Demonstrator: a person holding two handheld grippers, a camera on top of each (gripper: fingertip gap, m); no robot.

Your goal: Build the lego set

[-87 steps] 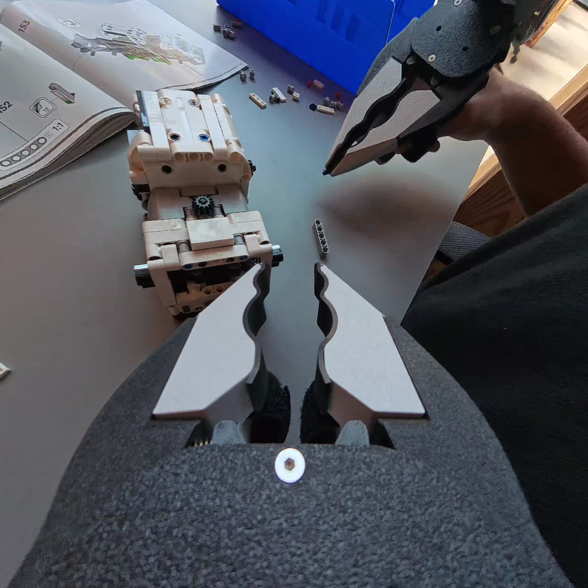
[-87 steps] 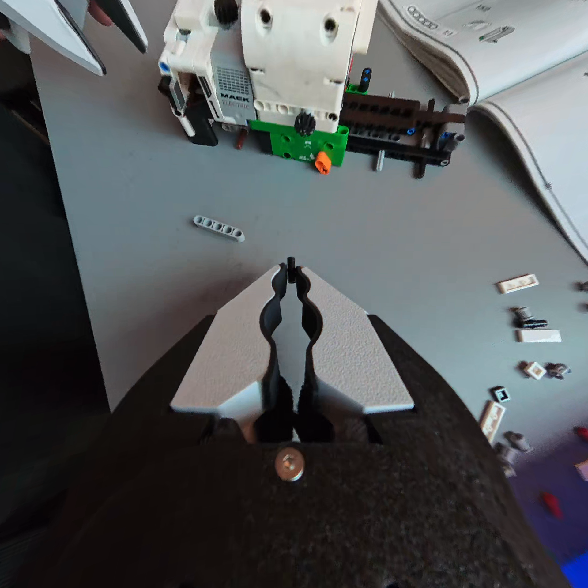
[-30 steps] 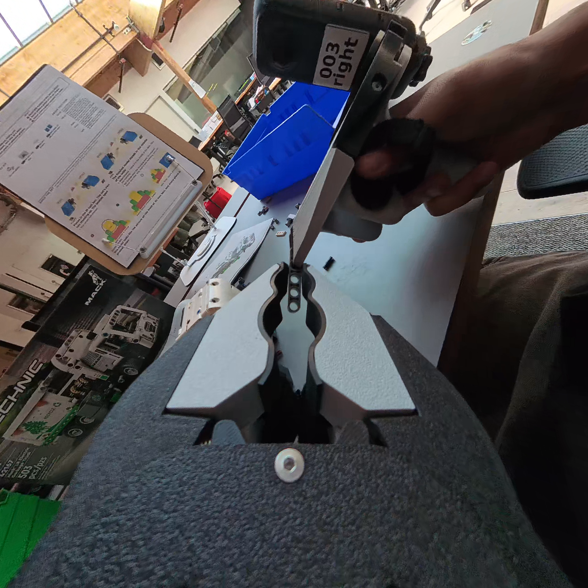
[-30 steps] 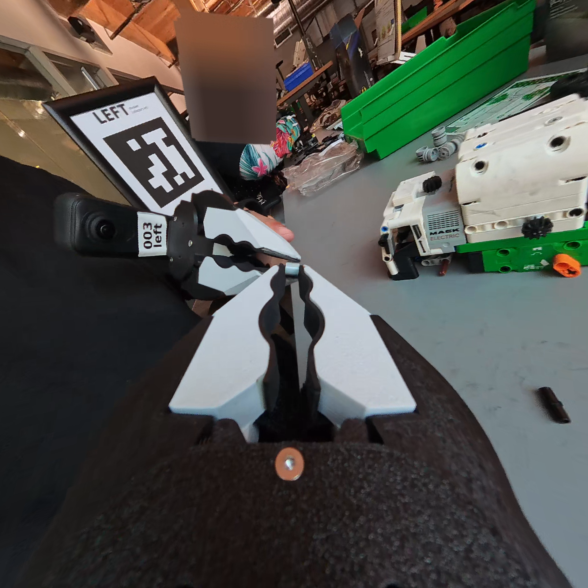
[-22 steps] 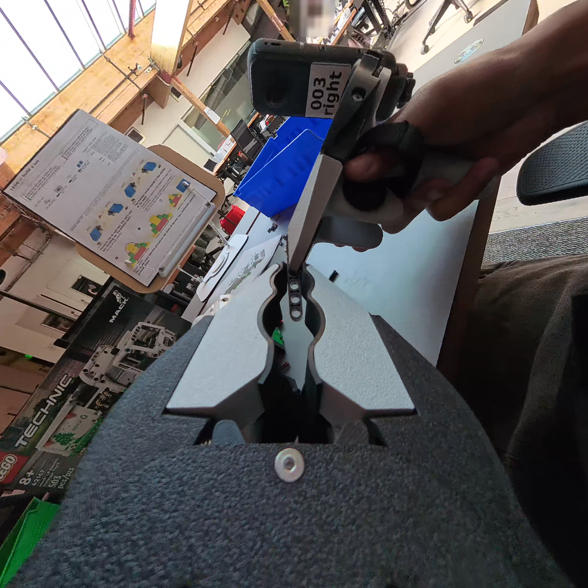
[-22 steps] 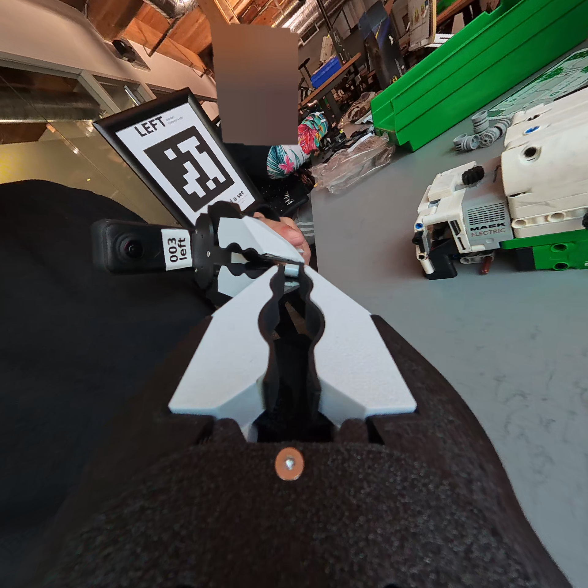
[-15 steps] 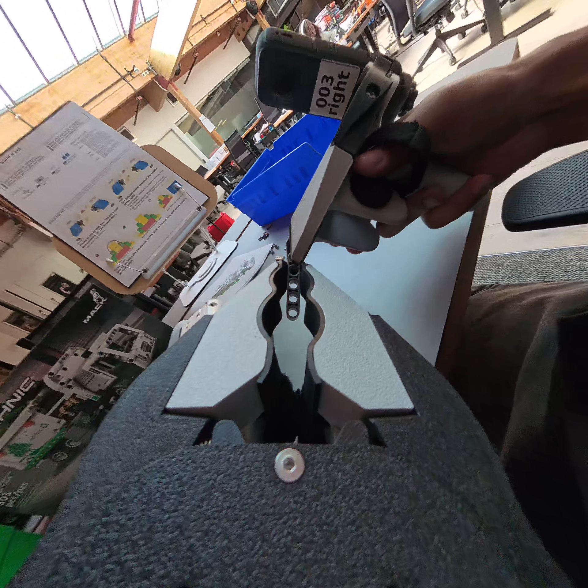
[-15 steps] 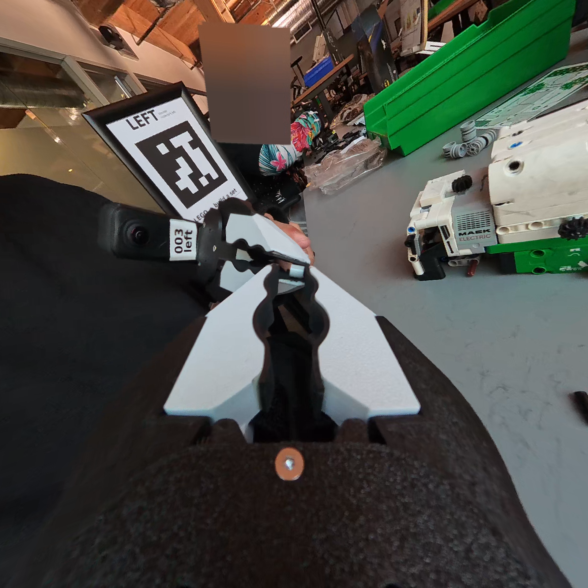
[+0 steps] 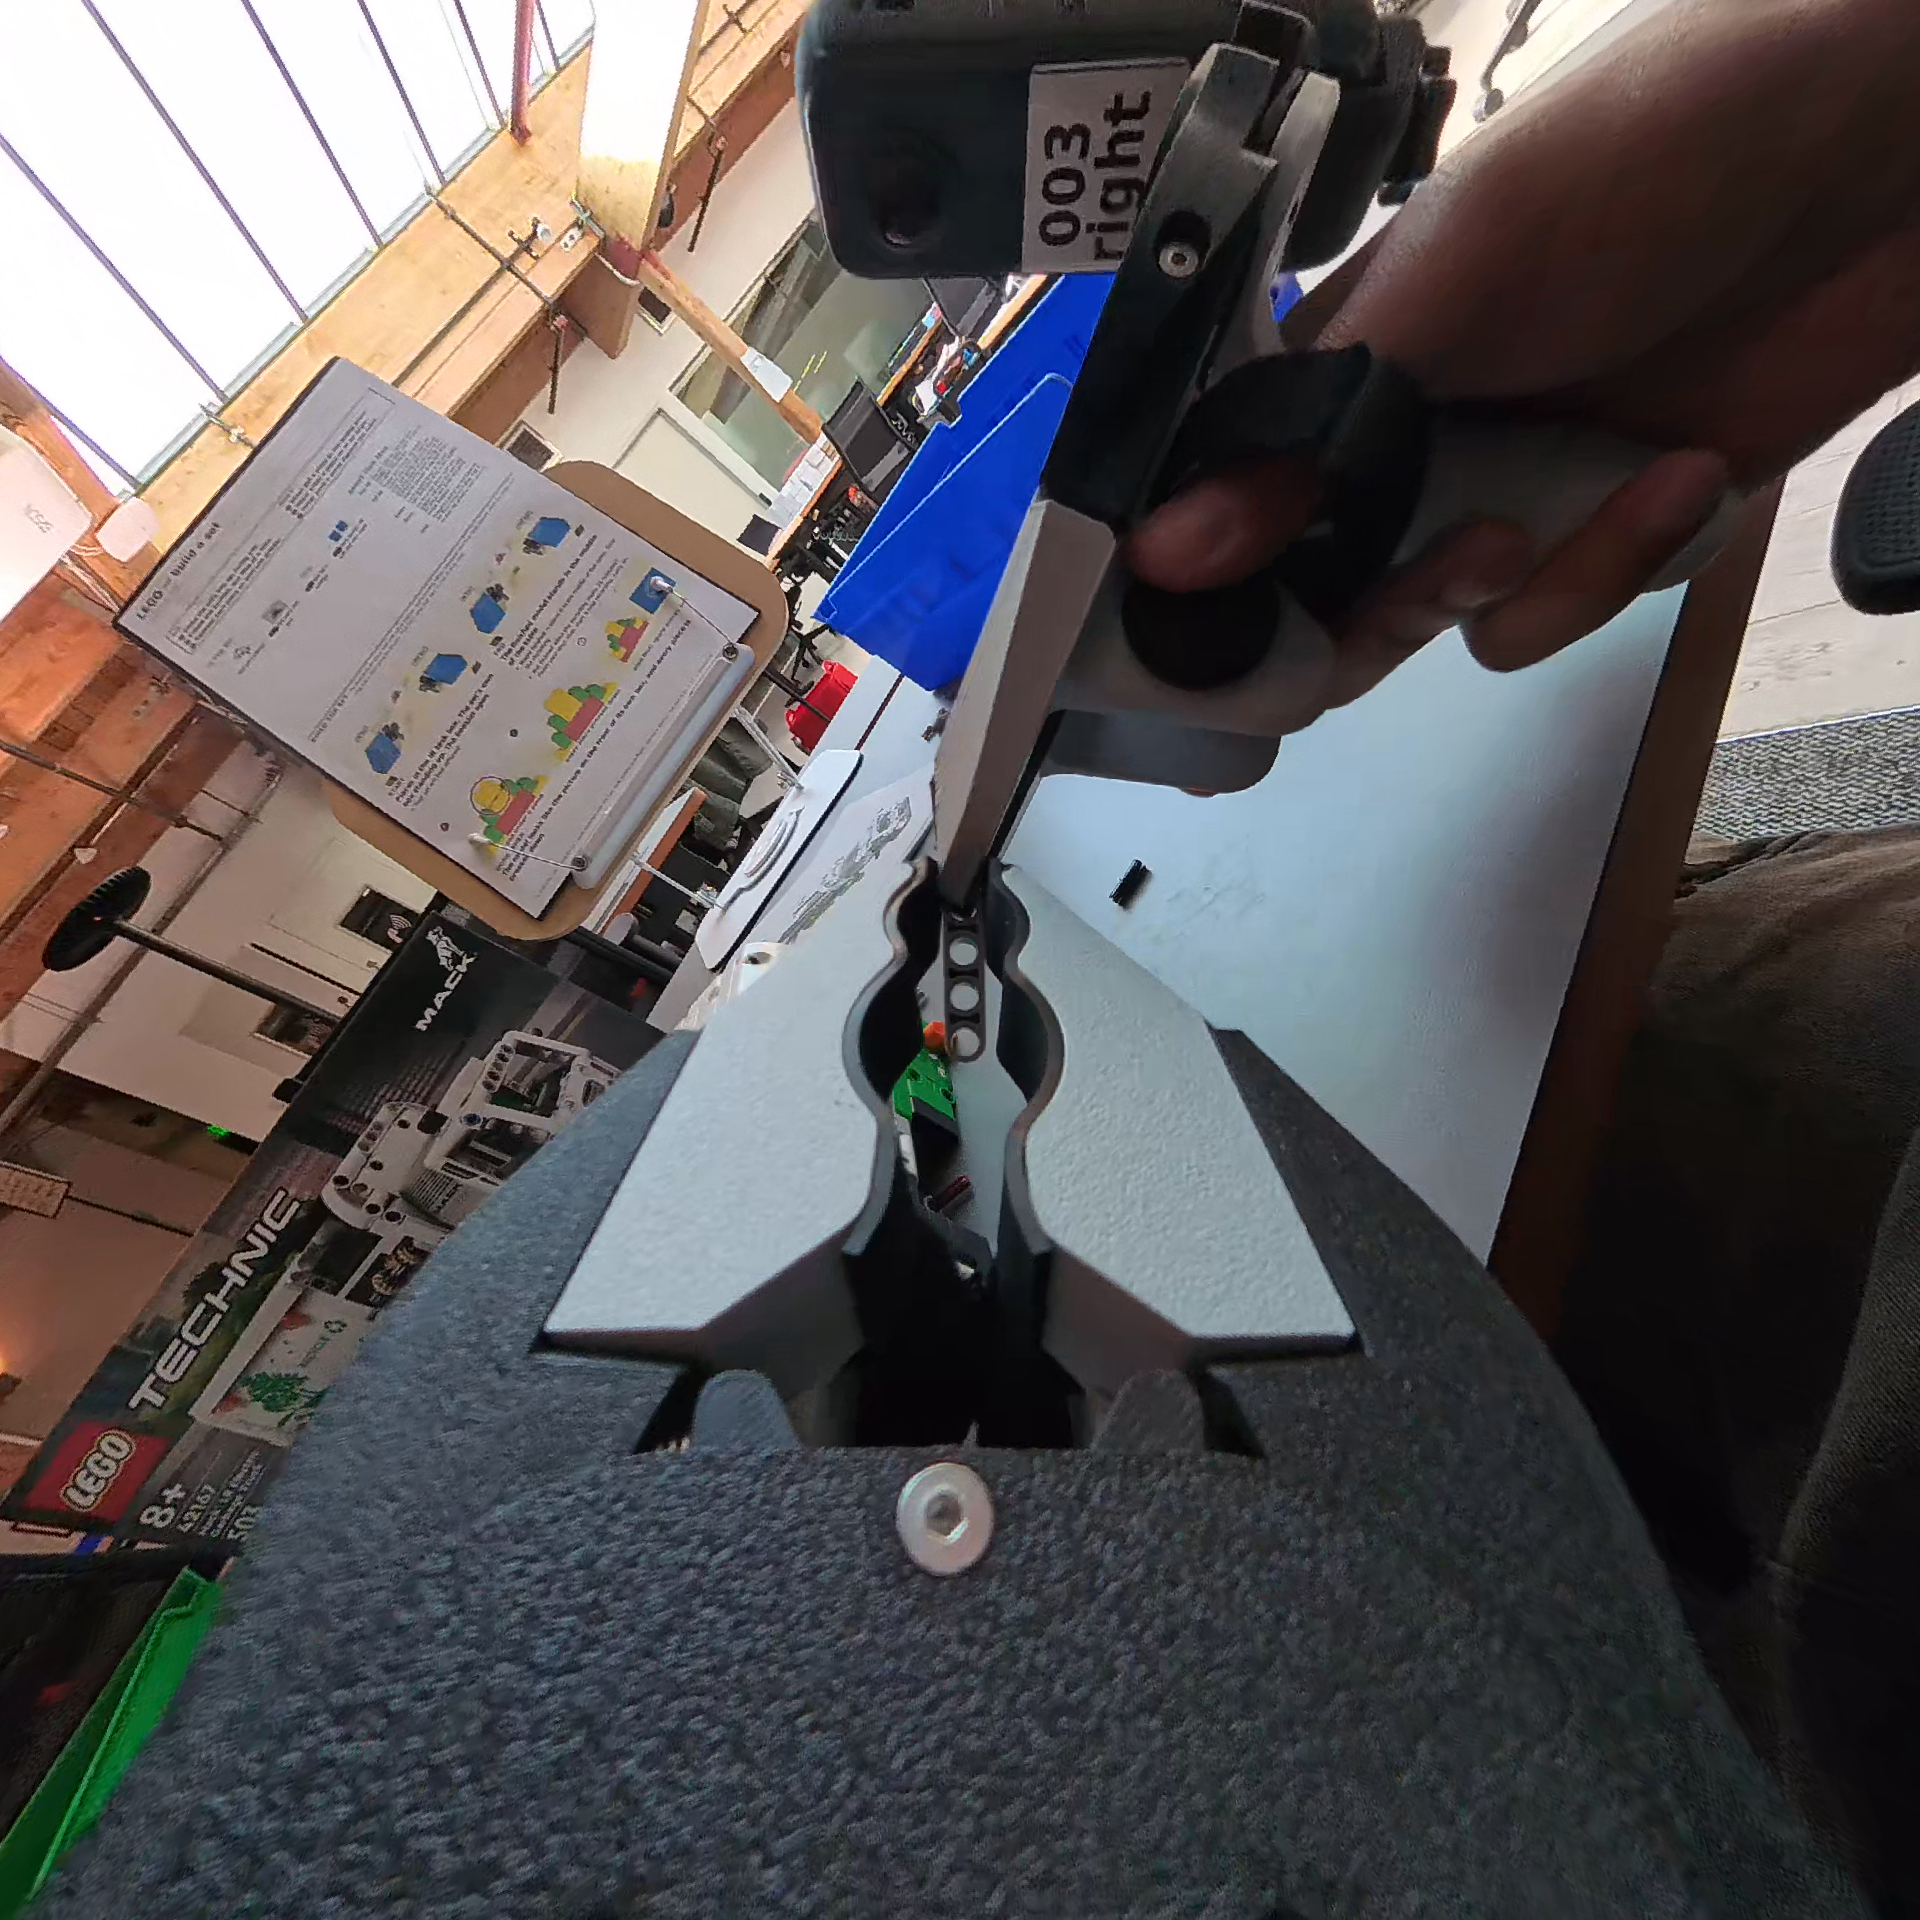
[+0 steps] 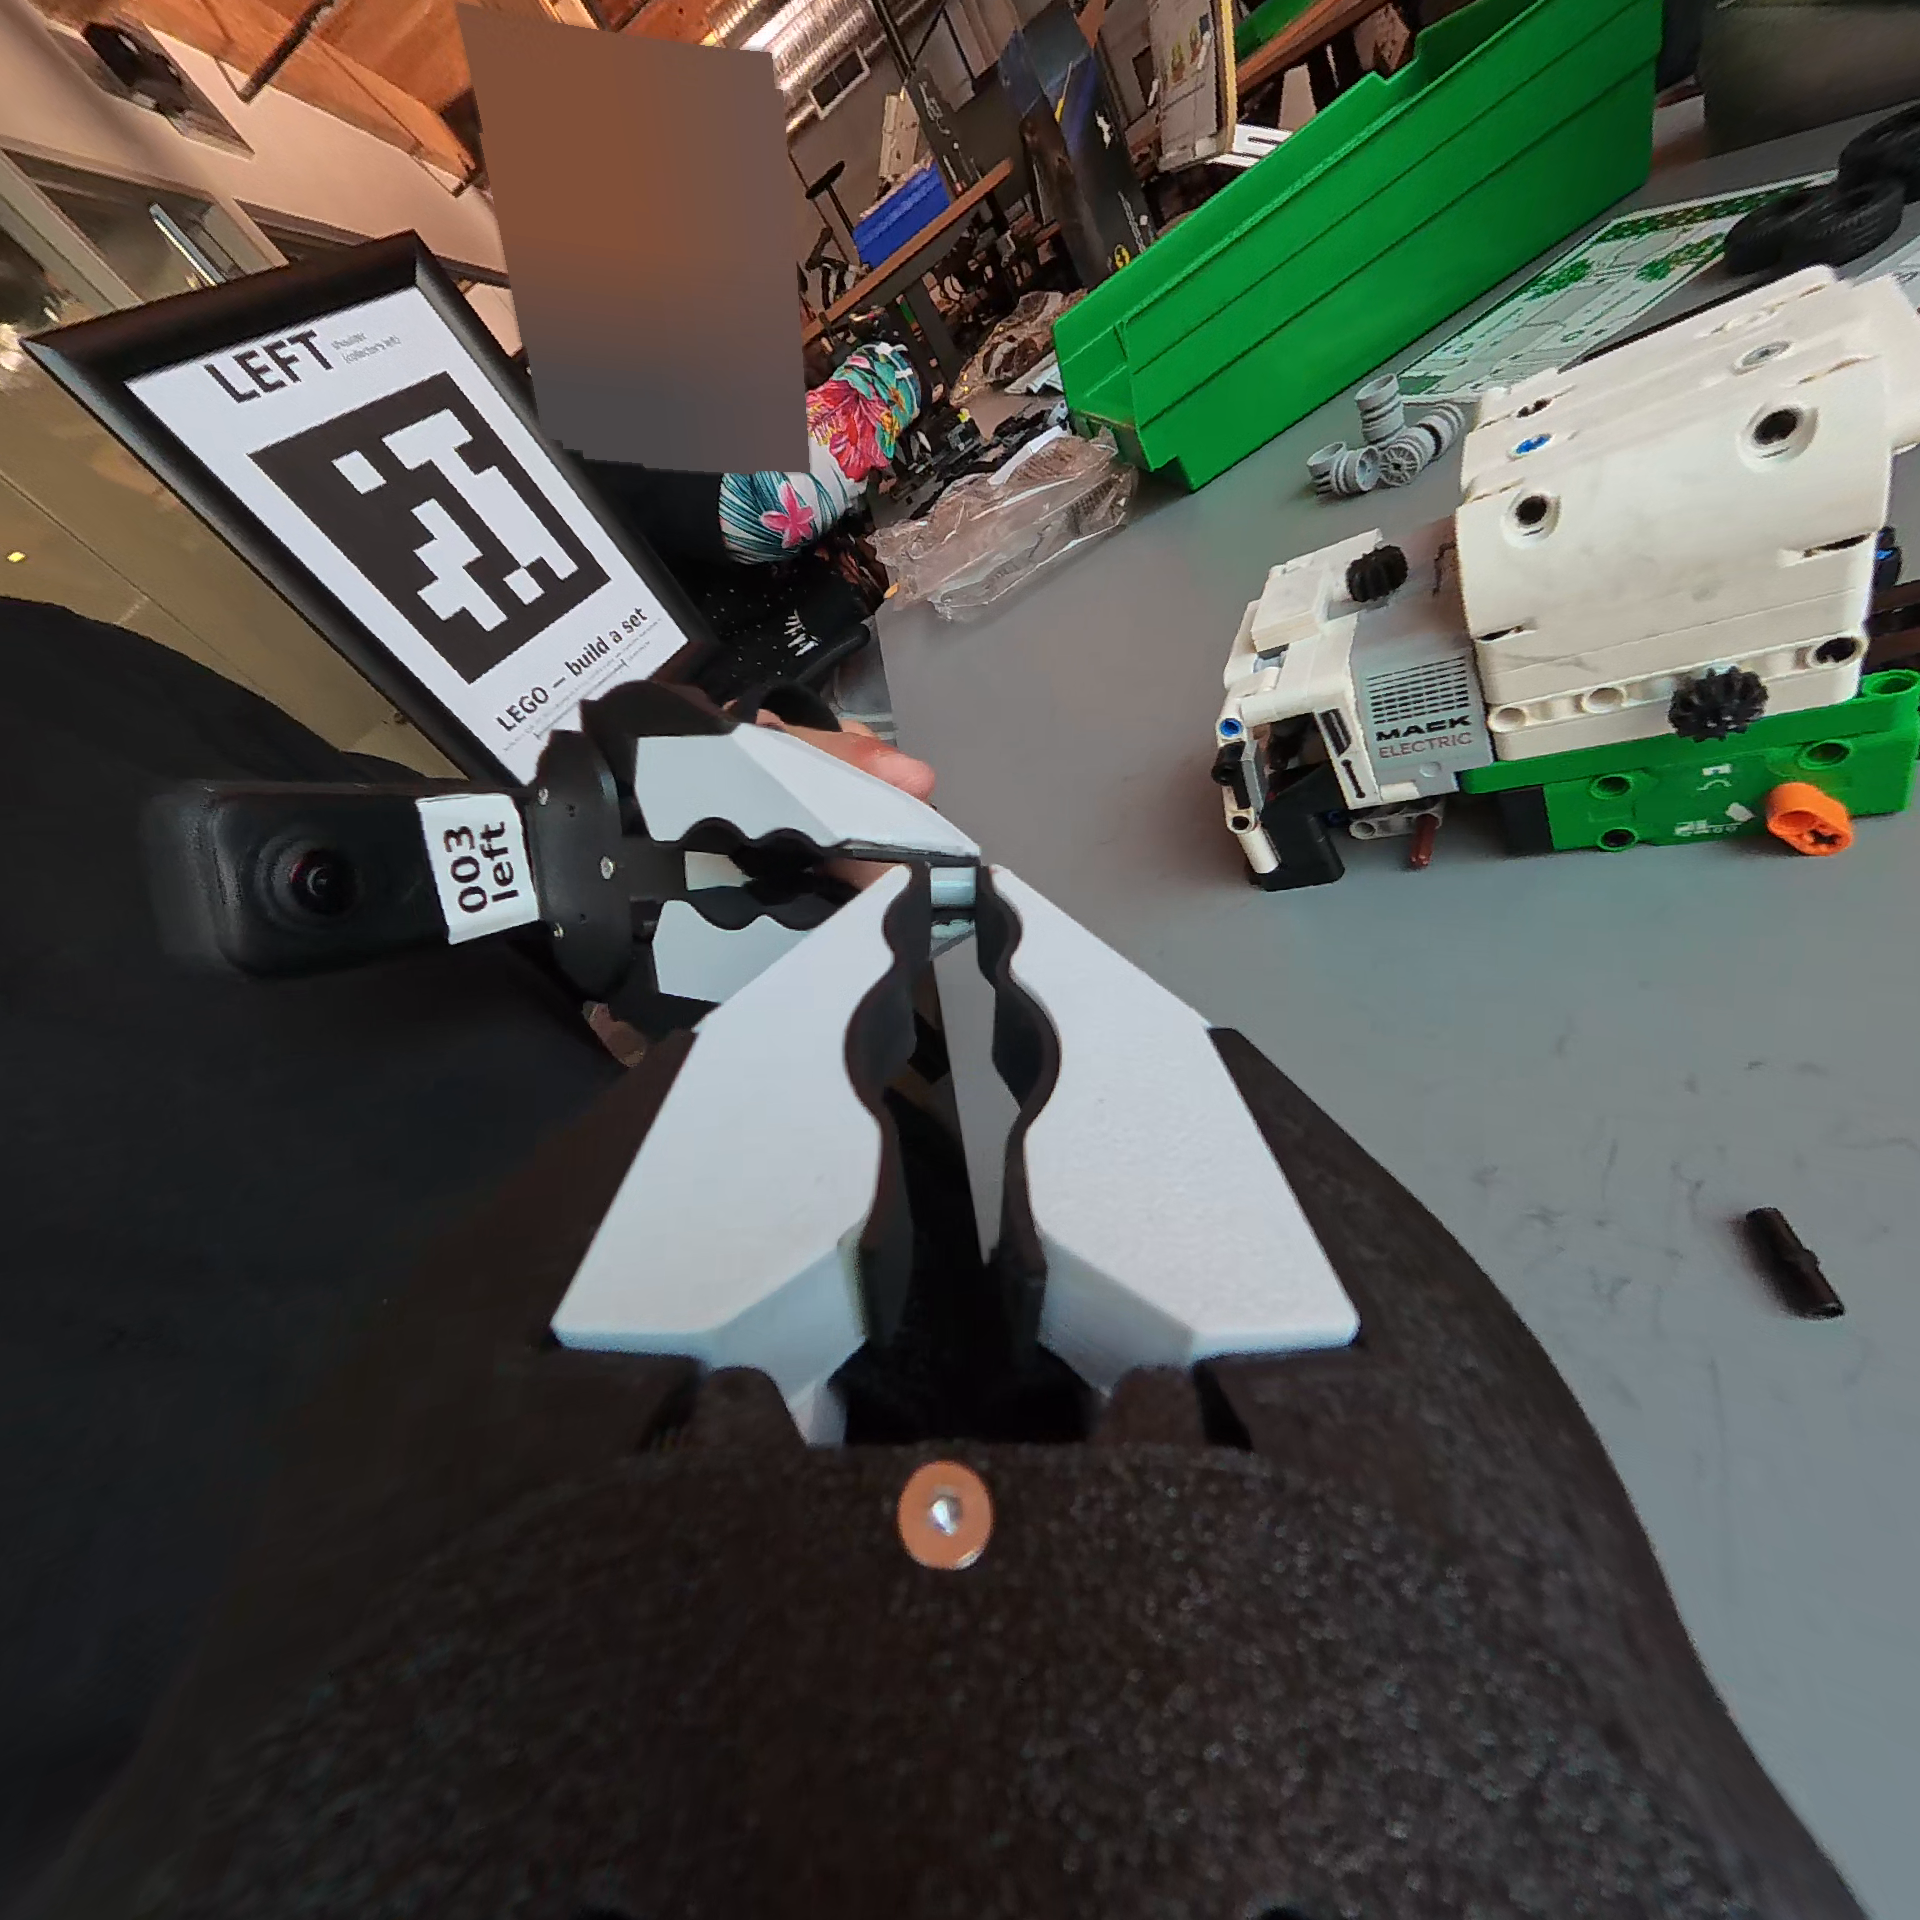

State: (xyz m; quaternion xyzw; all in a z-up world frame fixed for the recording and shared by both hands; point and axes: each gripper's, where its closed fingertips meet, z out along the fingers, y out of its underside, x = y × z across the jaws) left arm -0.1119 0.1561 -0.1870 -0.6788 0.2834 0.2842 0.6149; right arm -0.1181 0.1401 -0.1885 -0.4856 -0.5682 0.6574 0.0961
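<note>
The left gripper (image 9: 961,935) is closed on a small grey beam (image 9: 964,985) with a row of round holes, and holds it up in the air, off the table (image 10: 1403,1091). The right gripper (image 10: 951,894) has its fingers around the free end of the same beam (image 10: 951,890). They seem pressed on it, but I cannot tell for sure, because the tip hides the contact.

The risk, in my judgement, is that the beam twists or slips out while both grippers pull on so short a piece; a small sideways force could drop it over the table edge.

A black pin (image 10: 1792,1276) lies alone on the table, well apart from the grippers. The white and green truck model (image 10: 1621,665) stands farther away.
</note>
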